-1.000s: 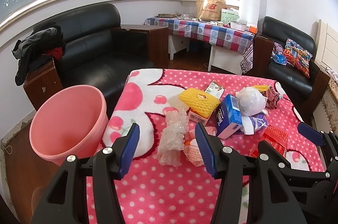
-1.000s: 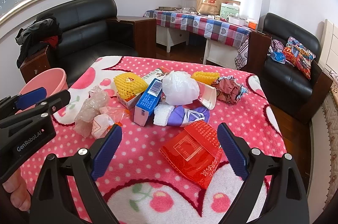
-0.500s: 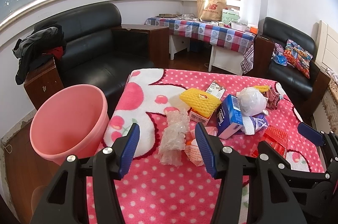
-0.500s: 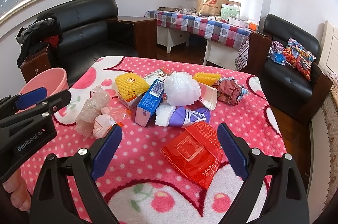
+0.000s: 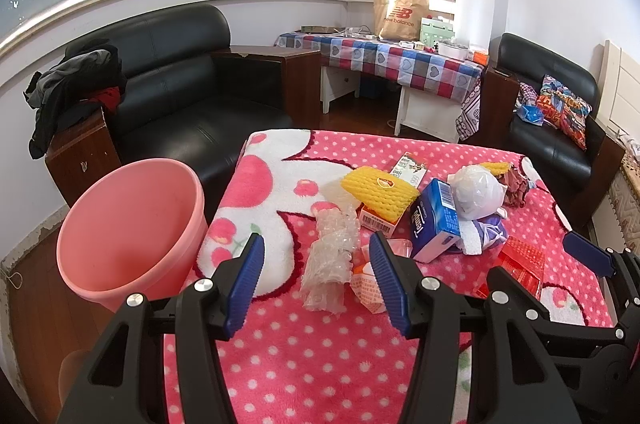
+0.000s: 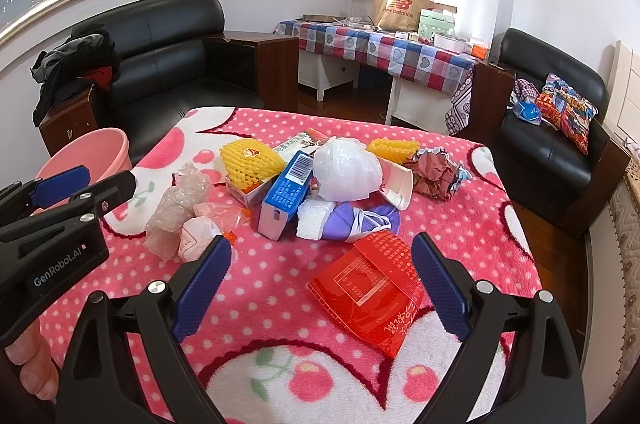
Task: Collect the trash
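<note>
- Pink bin [image 5: 128, 228] is seen on the floor, just beside the left edge of the pink dotted blanket [image 5: 304, 356].
- Left gripper [image 5: 316, 280] is held above the blanket with jaws apart, nothing clamped; crumpled clear plastic [image 5: 332, 256] lies beyond, between the fingers.
- Trash is piled mid-blanket: yellow foam net [image 6: 250, 160], blue box [image 6: 286, 192], white bag [image 6: 346, 174].
- Right gripper [image 6: 320, 284] is held wide apart, empty; red packet [image 6: 370, 288] lies flat between its fingers.

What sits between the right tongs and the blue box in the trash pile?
In the right wrist view, the red plastic bag lies framed by the open right tongs; beyond it, bare blanket reaches the blue box.
</note>
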Demonstrator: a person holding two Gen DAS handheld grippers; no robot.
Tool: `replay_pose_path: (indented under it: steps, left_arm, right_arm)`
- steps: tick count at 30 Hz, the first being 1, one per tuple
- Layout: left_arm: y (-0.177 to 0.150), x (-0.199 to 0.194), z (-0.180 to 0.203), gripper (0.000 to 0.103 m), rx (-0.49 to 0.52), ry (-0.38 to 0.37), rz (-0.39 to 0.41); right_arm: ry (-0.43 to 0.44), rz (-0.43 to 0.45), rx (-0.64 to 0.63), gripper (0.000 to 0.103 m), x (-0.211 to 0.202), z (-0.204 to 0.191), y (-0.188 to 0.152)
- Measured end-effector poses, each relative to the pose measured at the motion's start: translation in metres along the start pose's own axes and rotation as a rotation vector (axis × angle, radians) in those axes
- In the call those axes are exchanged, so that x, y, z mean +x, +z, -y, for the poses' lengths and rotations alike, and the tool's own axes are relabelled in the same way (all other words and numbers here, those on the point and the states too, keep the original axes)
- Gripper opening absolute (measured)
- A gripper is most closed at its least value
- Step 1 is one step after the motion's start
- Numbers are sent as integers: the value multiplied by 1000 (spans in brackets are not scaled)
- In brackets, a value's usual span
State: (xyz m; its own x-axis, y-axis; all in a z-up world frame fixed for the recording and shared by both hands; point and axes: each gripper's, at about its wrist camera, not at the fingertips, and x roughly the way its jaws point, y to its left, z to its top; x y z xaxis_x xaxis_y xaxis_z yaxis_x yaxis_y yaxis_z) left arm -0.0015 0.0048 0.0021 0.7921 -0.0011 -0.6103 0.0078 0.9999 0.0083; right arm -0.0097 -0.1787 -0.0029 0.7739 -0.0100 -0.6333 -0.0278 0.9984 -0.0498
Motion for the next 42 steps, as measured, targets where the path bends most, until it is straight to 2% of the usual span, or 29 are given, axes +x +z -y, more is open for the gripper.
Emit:
replay_pose_path:
  steps: [15, 23, 31, 35, 39, 40, 42]
  left_arm:
    - [0, 0, 0, 55, -3, -5, -1]
    - [1, -4, -19, 55, -2, -57, -1]
    - [-5, 6, -44, 55, -69, -91, -45]
    - [-14, 8, -54, 55, -57, -107, -60]
    - [-22, 18, -63, 55, -96, -135, -105]
    - [-22, 21, -62, 54, -102, -157, -117]
    - [-21, 28, -56, 46, -88, -179, -128]
  right_arm:
    - [-3, 1, -1, 92, -2, 0, 0]
    - [-12, -2, 15, 92, -1, 5, -2]
    - [-13, -10, 23, 92, -4, 12, -2]
    - [-12, -17, 36, 92, -3, 15, -5]
    - [19, -20, 38, 92, -1, 16, -10]
    - [26, -22, 32, 92, -1, 15, -10]
    - [47, -28, 19, 92, 2, 11, -11]
